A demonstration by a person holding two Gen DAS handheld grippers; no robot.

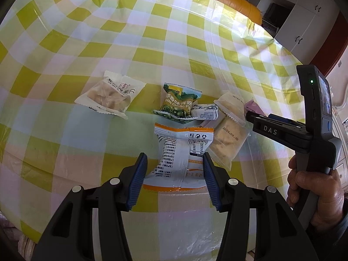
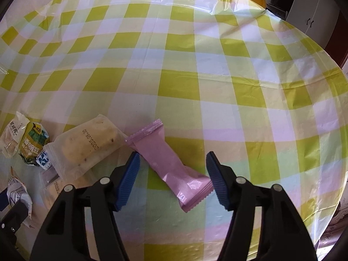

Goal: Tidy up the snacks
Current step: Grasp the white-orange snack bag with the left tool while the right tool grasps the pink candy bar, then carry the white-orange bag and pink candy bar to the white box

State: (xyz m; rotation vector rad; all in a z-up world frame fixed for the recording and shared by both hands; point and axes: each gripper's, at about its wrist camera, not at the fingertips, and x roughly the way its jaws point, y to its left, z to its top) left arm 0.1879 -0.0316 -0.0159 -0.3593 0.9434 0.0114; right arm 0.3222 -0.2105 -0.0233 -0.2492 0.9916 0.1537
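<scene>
In the left wrist view my left gripper [image 1: 174, 163] is open, its blue pads on either side of a white-and-orange snack packet [image 1: 180, 152] lying on the checked tablecloth; the pads look close to its edges. Beyond it lie a green pea packet [image 1: 177, 103], a clear pastry packet [image 1: 111, 94], a small white packet [image 1: 205, 112] and a clear cake packet [image 1: 228, 139]. In the right wrist view my right gripper [image 2: 173, 165] is open around a pink wrapped bar [image 2: 171, 163] lying diagonally on the cloth. A clear cake packet [image 2: 87, 145] lies to its left.
The table carries a yellow-green checked plastic cloth [image 1: 152, 43]. An orange chair [image 1: 241, 6] stands behind the far edge, with white cabinets [image 1: 304, 21] beyond. The right hand-held gripper body [image 1: 313, 117] shows at the right of the left wrist view. More snack packets [image 2: 24, 143] lie at the far left.
</scene>
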